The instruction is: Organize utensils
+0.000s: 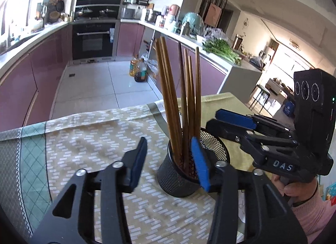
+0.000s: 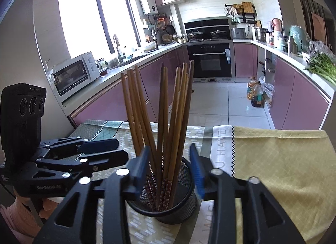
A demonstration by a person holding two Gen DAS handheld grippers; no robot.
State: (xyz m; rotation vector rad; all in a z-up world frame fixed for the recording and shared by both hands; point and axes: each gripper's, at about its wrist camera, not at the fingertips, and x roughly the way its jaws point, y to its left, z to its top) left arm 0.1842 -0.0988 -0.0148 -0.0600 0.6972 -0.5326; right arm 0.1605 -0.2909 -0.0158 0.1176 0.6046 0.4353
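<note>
- The chopsticks (image 2: 162,130) stand as a loose bundle in a black mesh holder (image 2: 180,200) on the cloth-covered worktop (image 2: 283,160); their long axis runs nearly upright, tips fanning toward 12 o'clock.
- Right gripper (image 2: 172,166): its fingers are spread partway and hold nothing. In the right wrist view the bundle sits between the two fingers, the holder just below and ahead at 6 o'clock (whether a pad brushes a stick I cannot tell).
- Left gripper (image 1: 170,162): fingers also partly spread and empty. In the left wrist view the holder (image 1: 178,179) lies off centre toward 3 o'clock, half hidden behind the right-hand finger, so the sticks (image 1: 180,88) are not squarely in its gap.
- The right gripper (image 1: 231,122) shows in the left wrist view at 3 o'clock, beyond the holder.
- Judgement: the right hand is the better lined up; closing it sideways across the upright sticks would gather them, while the left would need to shift toward 3 o'clock first.
</note>
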